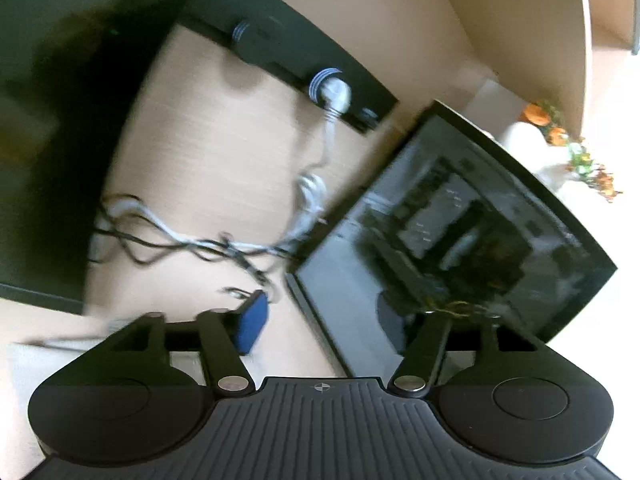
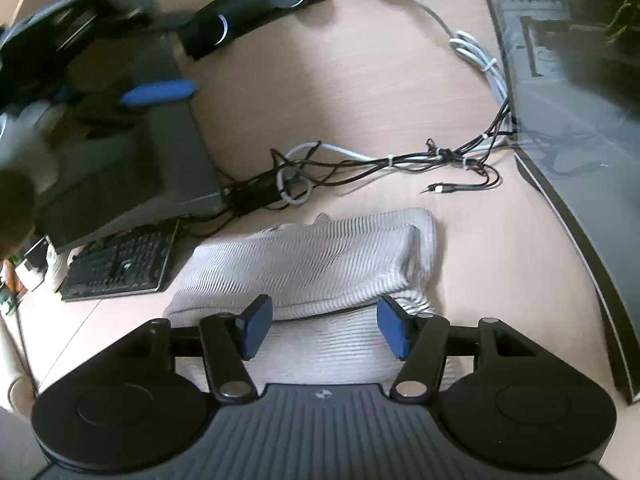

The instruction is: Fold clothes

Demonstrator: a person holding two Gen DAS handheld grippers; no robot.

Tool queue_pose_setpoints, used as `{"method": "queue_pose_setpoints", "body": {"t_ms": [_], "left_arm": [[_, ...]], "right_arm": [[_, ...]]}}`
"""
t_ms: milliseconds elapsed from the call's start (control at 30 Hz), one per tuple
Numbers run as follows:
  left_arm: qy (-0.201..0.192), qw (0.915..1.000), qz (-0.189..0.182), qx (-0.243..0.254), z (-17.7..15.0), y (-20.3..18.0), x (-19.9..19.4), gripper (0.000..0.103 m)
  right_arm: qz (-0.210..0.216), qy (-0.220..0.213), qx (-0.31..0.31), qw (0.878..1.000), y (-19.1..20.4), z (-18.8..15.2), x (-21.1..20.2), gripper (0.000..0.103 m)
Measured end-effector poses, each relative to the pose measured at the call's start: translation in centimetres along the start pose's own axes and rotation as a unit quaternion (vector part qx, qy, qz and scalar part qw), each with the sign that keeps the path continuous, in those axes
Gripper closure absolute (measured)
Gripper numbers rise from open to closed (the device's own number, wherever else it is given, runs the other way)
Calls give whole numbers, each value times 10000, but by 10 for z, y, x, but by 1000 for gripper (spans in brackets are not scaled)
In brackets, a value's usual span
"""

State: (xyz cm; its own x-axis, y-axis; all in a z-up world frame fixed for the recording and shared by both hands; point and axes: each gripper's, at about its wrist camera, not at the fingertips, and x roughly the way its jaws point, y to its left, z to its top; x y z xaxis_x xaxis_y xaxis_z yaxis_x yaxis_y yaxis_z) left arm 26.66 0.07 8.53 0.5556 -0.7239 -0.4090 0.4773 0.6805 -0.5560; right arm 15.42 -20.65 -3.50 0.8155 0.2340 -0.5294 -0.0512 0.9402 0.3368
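A light grey ribbed garment (image 2: pixel 320 256) lies folded in a thick bundle on the wooden desk (image 2: pixel 360 80), in the right wrist view. My right gripper (image 2: pixel 325 330) is open, its blue pads (image 2: pixel 256 326) hovering just above the garment's near edge, holding nothing. My left gripper (image 1: pixel 332 320) is open and empty, tilted up above the desk; only its left blue pad (image 1: pixel 252 326) shows clearly. A pale strip of the garment (image 1: pixel 48 352) shows at the lower left of the left wrist view. The left gripper's blue pad also shows in the right wrist view (image 2: pixel 160 92).
A tangle of black and grey cables (image 2: pixel 380 160) lies behind the garment. A black keyboard (image 2: pixel 116 260) and a dark monitor stand (image 2: pixel 132 152) are at the left. A dark glass-sided computer case (image 2: pixel 580 120) stands at the right, also in the left wrist view (image 1: pixel 460 232).
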Motion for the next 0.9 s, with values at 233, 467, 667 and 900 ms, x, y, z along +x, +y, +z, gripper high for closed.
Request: {"method": "queue_pose_setpoints", "body": {"t_ms": [233, 467, 667, 900], "left_arm": [[-106, 9868, 1605, 189, -27, 38, -37, 8], [527, 9687, 2386, 434, -94, 63, -31, 1], [668, 9677, 2357, 599, -108, 69, -16, 0], [731, 9738, 2067, 598, -111, 72, 3, 0]], "right_arm": [[-236, -70, 8, 9997, -10, 30, 55, 45], [-378, 517, -146, 9978, -15, 36, 117, 100], [-339, -397, -425, 9977, -4, 79, 87, 103], [-653, 333, -28, 9973, -39, 43, 104, 70]]}}
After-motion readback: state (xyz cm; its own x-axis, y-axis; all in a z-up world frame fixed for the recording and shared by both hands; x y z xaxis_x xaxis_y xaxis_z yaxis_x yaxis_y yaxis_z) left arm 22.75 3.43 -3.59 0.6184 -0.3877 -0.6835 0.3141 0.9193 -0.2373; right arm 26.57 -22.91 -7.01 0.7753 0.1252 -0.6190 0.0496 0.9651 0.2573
